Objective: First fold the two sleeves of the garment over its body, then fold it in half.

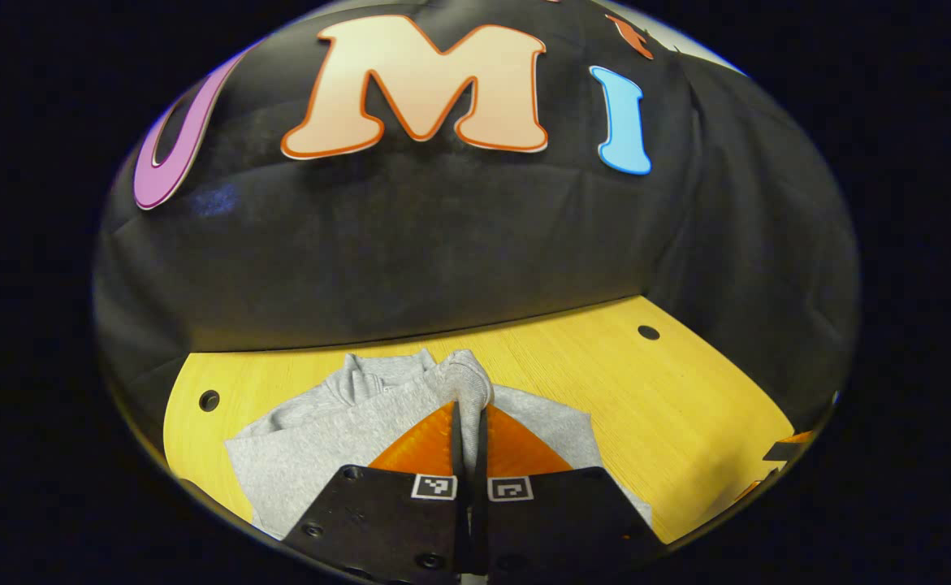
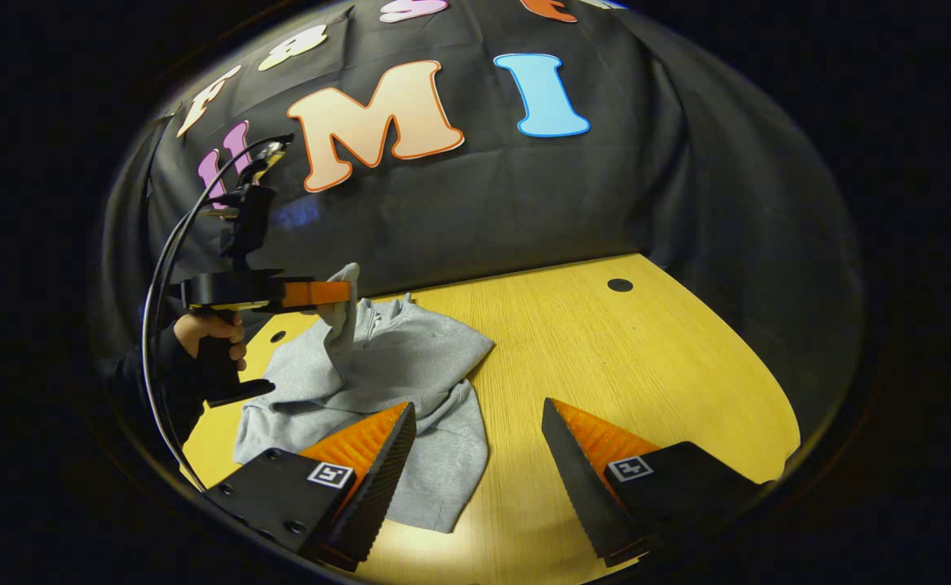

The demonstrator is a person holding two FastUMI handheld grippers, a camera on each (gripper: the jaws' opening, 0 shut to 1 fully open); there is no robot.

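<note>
A grey long-sleeved garment (image 2: 394, 366) lies rumpled on the yellow wooden table (image 2: 605, 349), towards its left side. My left gripper (image 1: 469, 406) is shut on a bunched grey sleeve (image 1: 465, 380), lifted off the table. In the right gripper view that same left gripper (image 2: 341, 294) is held by a hand (image 2: 207, 329) above the garment, with the sleeve (image 2: 343, 321) hanging from its tips. My right gripper (image 2: 479, 422) stands open low over the table, its left finger over the garment's near edge, nothing between its fingers.
The booth's black cloth wall (image 2: 524, 195) closes off the back and right of the table. Small round holes (image 2: 620, 285) sit in the tabletop near its far corners. A black cable (image 2: 168, 244) loops up from the left gripper. Bare wood lies right of the garment.
</note>
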